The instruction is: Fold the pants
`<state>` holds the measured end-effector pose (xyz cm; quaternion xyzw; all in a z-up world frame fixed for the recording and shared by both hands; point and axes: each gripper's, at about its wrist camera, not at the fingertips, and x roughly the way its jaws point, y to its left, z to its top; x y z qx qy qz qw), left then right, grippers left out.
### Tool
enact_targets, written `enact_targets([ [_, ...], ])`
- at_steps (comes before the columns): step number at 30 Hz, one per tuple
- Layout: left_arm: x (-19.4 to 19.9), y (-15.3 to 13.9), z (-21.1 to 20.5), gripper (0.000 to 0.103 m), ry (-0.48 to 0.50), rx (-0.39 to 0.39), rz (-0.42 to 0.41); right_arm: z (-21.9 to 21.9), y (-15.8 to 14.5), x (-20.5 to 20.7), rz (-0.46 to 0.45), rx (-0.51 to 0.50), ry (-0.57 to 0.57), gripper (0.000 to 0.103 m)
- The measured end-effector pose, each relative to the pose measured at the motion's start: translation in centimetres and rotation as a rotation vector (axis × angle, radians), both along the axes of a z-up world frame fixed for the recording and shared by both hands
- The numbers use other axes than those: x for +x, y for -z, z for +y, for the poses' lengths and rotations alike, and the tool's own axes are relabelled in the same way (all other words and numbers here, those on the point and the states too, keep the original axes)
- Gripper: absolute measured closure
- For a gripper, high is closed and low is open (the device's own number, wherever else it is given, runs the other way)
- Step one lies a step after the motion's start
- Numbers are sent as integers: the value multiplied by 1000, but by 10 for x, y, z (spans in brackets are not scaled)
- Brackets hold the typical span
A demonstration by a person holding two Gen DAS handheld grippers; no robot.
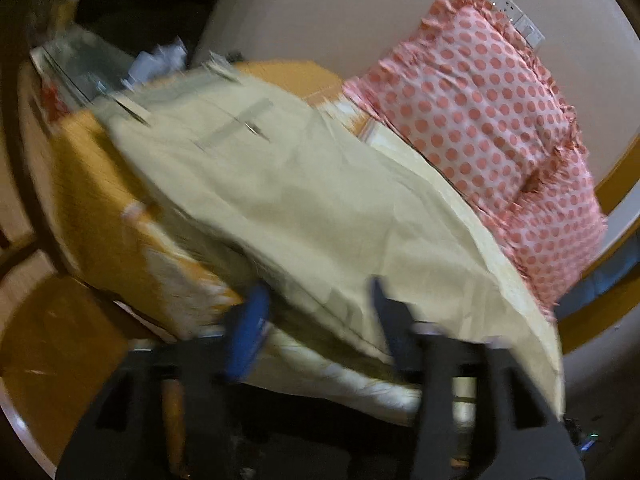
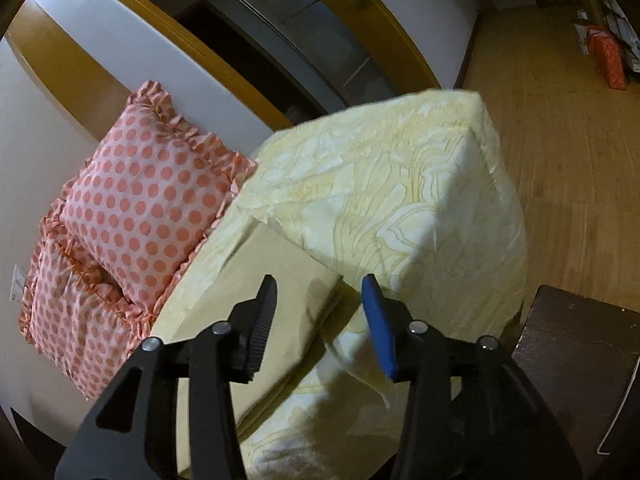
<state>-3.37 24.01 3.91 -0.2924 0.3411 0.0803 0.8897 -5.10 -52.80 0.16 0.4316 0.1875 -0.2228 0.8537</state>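
Left wrist view, blurred: left gripper (image 1: pixel 316 312) fingers spread, hovering at the near edge of the beige pants (image 1: pixel 280 200), which lie flat on the bed (image 1: pixel 100 216) beside a dotted pillow (image 1: pixel 492 120).

Right wrist view: right gripper (image 2: pixel 320 312) fingers spread, empty, above the pants' folded corner (image 2: pixel 280 280) on the yellow sheet (image 2: pixel 420 184).

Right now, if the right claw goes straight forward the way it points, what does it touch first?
Most likely the folded end of the beige cloth pants, lying just ahead of the open right claw on the pale yellow patterned bedsheet. Depth is unclear, so the sheet beside that end could come first.
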Motion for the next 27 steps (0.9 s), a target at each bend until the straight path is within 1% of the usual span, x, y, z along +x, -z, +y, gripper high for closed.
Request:
enact_targets([
  [1, -8, -6, 0, 28, -35, 50, -13, 4, 0, 4, 4, -13, -17, 67],
  [2, -13, -11, 0, 28, -47, 80, -27, 9, 1, 9, -1, -20, -55, 68],
  [3, -18, -16, -1, 28, -52, 103, -46, 13, 2, 12, -6, -26, -79, 75],
  [5, -20, -24, -2, 28, -50, 114, -85, 19, 3, 18, -6, -58, -103, 79],
  [6, -18, -26, -3, 27, -40, 116, -105, 22, 3, 20, -19, -79, -110, 91],
  [7, -13, -27, -6, 26, -23, 120, -120, 25, 0, 22, -24, -101, -119, 96],
  [8, -9, -26, -8, 25, -11, 122, -122, 29, -4, 24, -28, -121, -126, 96],
  [10, 3, -21, -11, 25, 11, 117, -115, 49, -27, 34, -71, -205, -201, 97],
  [11, 8, -18, -11, 25, 14, 114, -111, 59, -37, 41, -86, -228, -235, 97],
  [13, 15, -12, -11, 25, 7, 108, -99, 91, -63, 63, -152, -253, -357, 97],
  [14, 18, -9, -11, 25, -4, 104, -95, 120, -78, 81, -195, -263, -458, 97],
  [15, 17, -7, -10, 25, -9, 100, -95, 141, -86, 92, -218, -269, -527, 97],
  [16, 16, -4, -9, 25, -21, 91, -96, 178, -96, 108, -252, -274, -637, 97],
  [17, 15, -3, -7, 25, -32, 85, -99, 202, -100, 118, -271, -275, -710, 97],
  [18, 13, -2, -5, 25, -41, 81, -101, 245, -103, 133, -293, -270, -838, 97],
  [19, 10, -1, -1, 25, -61, 75, -105, 277, -102, 143, -298, -264, -929, 97],
  [20, 7, 0, 2, 25, -83, 67, -109, 310, -99, 152, -295, -255, -1022, 97],
  [21, 4, 1, 6, 25, -101, 57, -110, 349, -90, 161, -276, -246, -1133, 97],
  [22, 3, 2, 9, 25, -113, 51, -109, 382, -81, 166, -241, -261, -1215, 97],
  [23, 1, 3, 12, 24, -126, 49, -106, 421, -66, 168, -180, -309, -1319, 97],
  [24, -1, 4, 15, 24, -138, 47, -101, 443, -56, 167, -130, -345, -1383, 96],
  [25, -4, 6, 20, 24, -147, 43, -94, 460, -47, 165, -82, -369, -1437, 88],
  [26, -7, 9, 24, 24, -155, 39, -89, 473, -39, 161, -45, -386, -1483, 83],
  [27, -9, 10, 27, 24, -159, 37, -87, 481, -35, 151, -47, -403, -1515, 76],
])
